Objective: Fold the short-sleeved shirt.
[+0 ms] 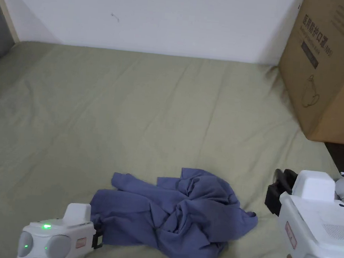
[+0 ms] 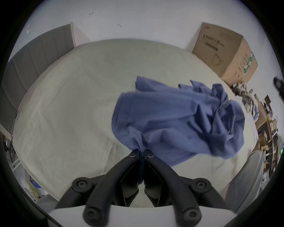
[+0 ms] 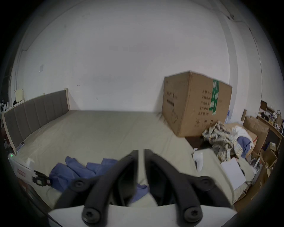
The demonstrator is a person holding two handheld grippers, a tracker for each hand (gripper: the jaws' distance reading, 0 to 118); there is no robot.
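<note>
Because the crumpled blue short-sleeved cotton shirt (image 1: 176, 217) lies in a heap in the lower middle of the head view, with its long axis running roughly left to right across the frame, the coming move seems to turn on which end each tool can reach: the left white handheld gripper with black jaws (image 1: 97, 239) sits at the heap's lower-left end, while the right white handheld gripper with black jaws (image 1: 274, 194) hangs off to the right of the frame, near the shirt's right-hand corner but apart from it. Seen in the left gripper view, the shirt (image 2: 176, 121) fans out above and to the right of the left gripper (image 2: 141, 153), whose jaws are pinched together on a bunched edge of the cloth. Deep folds and twists hide the sleeves and collar, so I cannot tell front from back. Towards the bottom of the right gripper view, the right gripper (image 3: 141, 151) shows its jaws almost together, with only a narrow gap and nothing between them. Everything rests on a wrinkled olive-green bed sheet (image 1: 131, 112), with a large brown cardboard box (image 1: 333, 67) at the upper right
</note>
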